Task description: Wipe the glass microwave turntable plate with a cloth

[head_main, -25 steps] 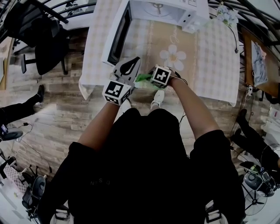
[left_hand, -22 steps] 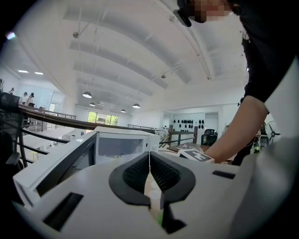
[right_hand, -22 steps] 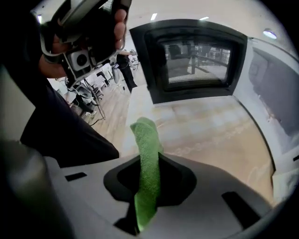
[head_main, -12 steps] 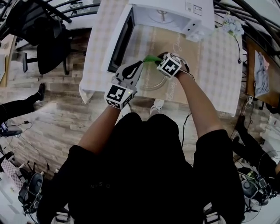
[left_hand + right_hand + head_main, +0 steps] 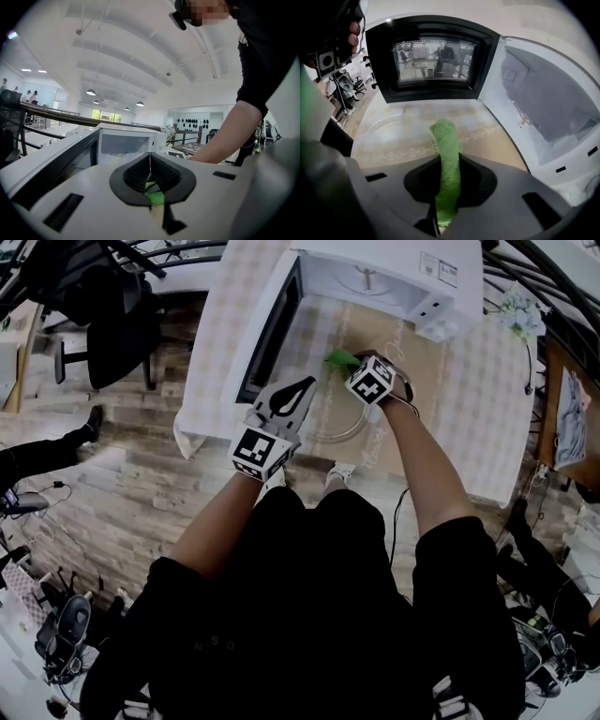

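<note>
The glass turntable plate (image 5: 342, 430) is held over the tablecloth in front of the open microwave (image 5: 375, 277). In the right gripper view the plate (image 5: 393, 136) shows as a clear disc with the cloth pattern visible through it. My left gripper (image 5: 302, 385) is at the plate's left rim, with its jaws (image 5: 150, 161) closed together. My right gripper (image 5: 349, 362) is shut on a green cloth (image 5: 339, 358). The cloth (image 5: 446, 140) sticks out of the right gripper (image 5: 449, 164) and its tip lies on the plate's far part.
The microwave door (image 5: 433, 61) stands open to the left, and the white cavity (image 5: 543, 103) is at the right. A checked tablecloth (image 5: 469, 381) covers the table. A black chair (image 5: 112, 324) stands on the floor at the left. Flowers (image 5: 520, 306) are at the table's far right.
Both grippers have moved from the table's near edge toward the microwave. The plate's rim has come into sight, and the green cloth has gone to its far side.
</note>
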`<state>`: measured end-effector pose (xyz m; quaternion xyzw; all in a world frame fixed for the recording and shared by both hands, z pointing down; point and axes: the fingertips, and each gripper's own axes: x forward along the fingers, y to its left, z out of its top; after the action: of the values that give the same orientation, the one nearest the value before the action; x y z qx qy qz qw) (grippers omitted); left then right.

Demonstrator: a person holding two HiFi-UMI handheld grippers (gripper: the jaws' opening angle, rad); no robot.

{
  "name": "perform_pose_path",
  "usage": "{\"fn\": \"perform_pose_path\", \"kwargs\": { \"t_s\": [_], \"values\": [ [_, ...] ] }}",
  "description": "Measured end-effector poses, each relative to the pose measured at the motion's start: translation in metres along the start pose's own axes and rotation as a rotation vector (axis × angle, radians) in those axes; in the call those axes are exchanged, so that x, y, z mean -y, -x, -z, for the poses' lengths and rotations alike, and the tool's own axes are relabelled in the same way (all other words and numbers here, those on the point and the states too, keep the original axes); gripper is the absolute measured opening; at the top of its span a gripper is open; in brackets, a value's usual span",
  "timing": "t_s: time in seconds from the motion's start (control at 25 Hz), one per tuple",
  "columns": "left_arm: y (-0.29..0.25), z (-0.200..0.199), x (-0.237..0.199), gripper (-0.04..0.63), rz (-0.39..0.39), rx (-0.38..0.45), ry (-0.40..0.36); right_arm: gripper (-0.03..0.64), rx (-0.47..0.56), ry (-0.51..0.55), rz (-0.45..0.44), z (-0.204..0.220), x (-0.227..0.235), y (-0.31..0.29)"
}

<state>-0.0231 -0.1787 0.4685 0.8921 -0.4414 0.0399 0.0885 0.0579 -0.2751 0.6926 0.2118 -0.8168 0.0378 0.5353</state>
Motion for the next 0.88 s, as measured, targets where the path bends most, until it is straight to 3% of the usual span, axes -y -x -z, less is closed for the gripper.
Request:
{"fn": "perform_pose_path", "kwargs": {
  "t_s": [0.28, 0.88],
  "values": [
    [0.001, 0.007, -0.001, 0.02, 0.001, -0.014, 0.011, 0.055, -0.015, 0.052, -0.002, 0.005, -0.011, -0.014],
    [0.008, 0.007, 0.011, 0.02, 0.04, -0.017, 0.002, 0.054, -0.028, 0.122, -0.162, 0.024, -0.089, 0.007]
  ]
}}
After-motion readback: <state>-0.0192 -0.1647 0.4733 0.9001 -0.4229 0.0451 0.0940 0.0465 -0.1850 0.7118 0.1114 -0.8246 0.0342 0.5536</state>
